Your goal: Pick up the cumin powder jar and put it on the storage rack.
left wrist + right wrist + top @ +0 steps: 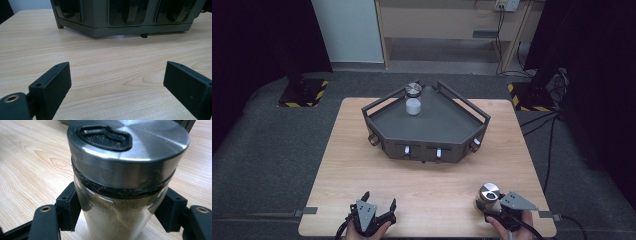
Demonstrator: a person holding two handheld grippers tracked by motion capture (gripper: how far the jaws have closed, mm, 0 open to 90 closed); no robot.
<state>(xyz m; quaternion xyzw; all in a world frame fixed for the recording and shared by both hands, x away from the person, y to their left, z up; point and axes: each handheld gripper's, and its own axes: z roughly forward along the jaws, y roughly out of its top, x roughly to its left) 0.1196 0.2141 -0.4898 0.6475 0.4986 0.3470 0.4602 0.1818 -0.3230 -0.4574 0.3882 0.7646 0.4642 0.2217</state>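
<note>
Pinching spice jar (125, 202) btwn its jaws: right tongs (120, 212), near table edge; left tongs (117, 87) spread, empty.

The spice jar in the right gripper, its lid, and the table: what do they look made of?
Jar: clear glass or hard plastic, since the greenish powder shows through; which one is open. Lid: brushed metal, likely steel, with radial sheen, a black plastic-looking flap and a dark seal ring. Table: pale wood or wood-look laminate, with printed-looking grain and a matte finish. The right gripper clamps the jar.

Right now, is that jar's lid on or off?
On. The steel lid sits on the spice jar, held upright between the right tongs, its black flap shut.
</note>
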